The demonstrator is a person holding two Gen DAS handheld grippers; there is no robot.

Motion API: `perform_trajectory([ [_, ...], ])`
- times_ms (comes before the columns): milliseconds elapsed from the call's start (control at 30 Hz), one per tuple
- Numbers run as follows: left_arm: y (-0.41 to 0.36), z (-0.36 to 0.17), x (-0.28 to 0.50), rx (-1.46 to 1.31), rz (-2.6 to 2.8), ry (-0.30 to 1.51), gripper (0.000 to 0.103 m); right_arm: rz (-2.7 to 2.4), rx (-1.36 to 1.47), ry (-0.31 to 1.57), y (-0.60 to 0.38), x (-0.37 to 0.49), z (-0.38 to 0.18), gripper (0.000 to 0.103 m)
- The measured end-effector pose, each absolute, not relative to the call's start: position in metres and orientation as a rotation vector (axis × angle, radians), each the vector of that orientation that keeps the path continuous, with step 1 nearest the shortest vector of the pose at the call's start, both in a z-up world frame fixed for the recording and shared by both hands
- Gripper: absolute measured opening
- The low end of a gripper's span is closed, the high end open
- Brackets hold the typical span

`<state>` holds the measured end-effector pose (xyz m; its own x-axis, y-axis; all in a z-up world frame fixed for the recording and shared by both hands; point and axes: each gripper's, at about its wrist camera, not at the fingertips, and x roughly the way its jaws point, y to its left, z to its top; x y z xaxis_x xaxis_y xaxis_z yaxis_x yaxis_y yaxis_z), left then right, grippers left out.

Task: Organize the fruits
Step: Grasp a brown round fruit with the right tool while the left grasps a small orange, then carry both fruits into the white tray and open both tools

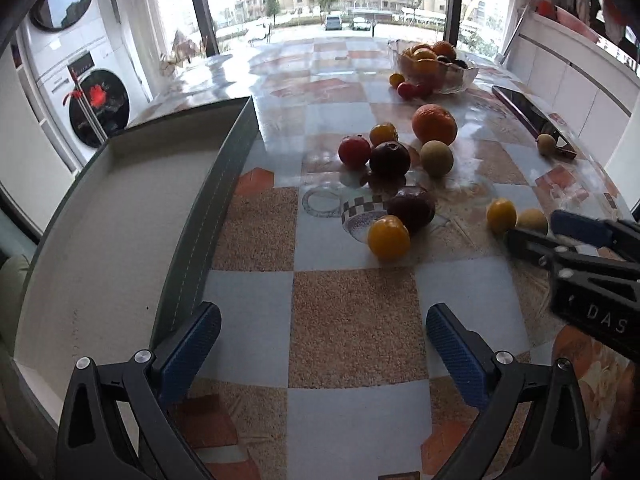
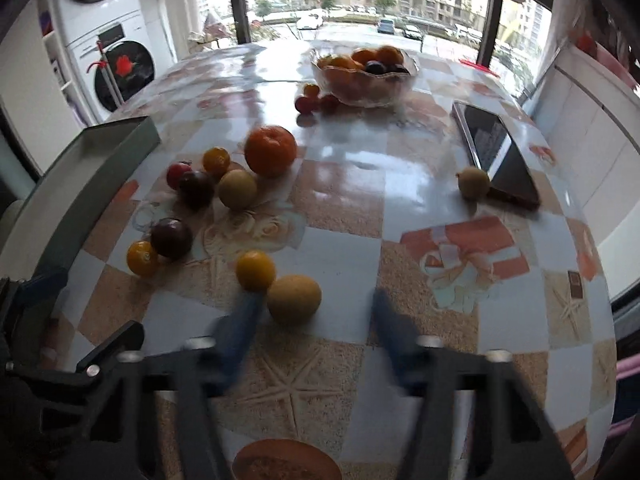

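Observation:
Loose fruit lies on the checked tablecloth: a big orange, dark plums, yellow fruits, a red one and pale green ones. A grey tray sits at the left, nothing in it. My left gripper is open over the table beside the tray's wall. My right gripper is open, blurred, its fingers just short of the pale green fruit; it also shows in the left wrist view.
A glass bowl full of fruit stands at the far side with small red and yellow fruits beside it. A phone lies at the right with a pale fruit against it. Washing machines stand at the left.

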<state>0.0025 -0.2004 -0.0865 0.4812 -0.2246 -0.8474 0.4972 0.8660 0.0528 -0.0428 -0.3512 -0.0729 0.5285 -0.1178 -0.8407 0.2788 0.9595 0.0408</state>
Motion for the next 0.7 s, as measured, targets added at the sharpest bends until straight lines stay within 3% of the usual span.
perform_trajectory([
  [33, -0.201, -0.086, 0.002, 0.306, -0.456, 0.983, 0.101, -0.222, 0.205, 0.983, -0.355, -0.046, -0.071, 0.029],
  [100, -0.204, -0.081, 0.002, 0.301, -0.474, 0.966, 0.086, -0.212, 0.253, 0.970, -0.360, -0.055, -0.069, 0.029],
  [233, -0.221, -0.076, 0.008, 0.315, -0.489, 0.957, 0.081, -0.212, 0.330, 0.954, -0.370, -0.069, -0.066, 0.029],
  [267, -0.223, -0.077, 0.010, 0.314, -0.491, 0.957, 0.070, -0.213, 0.346, 0.952, -0.374, -0.073, -0.065, 0.029],
  [400, -0.228, -0.081, 0.022, 0.277, -0.515, 0.992, 0.054, -0.224, 0.372, 0.943, -0.382, -0.082, -0.061, 0.029],
  [467, -0.228, -0.080, 0.022, 0.266, -0.526, 0.990, 0.032, -0.224, 0.382, 0.940, -0.383, -0.085, -0.060, 0.029],
  [533, -0.229, -0.079, 0.019, 0.263, -0.553, 0.990, 0.023, -0.220, 0.394, 0.939, -0.383, -0.088, -0.059, 0.029],
  [700, -0.212, -0.065, 0.010, 0.198, -0.577, 0.980, 0.023, -0.207, 0.402, 0.945, -0.377, -0.092, -0.055, 0.029],
])
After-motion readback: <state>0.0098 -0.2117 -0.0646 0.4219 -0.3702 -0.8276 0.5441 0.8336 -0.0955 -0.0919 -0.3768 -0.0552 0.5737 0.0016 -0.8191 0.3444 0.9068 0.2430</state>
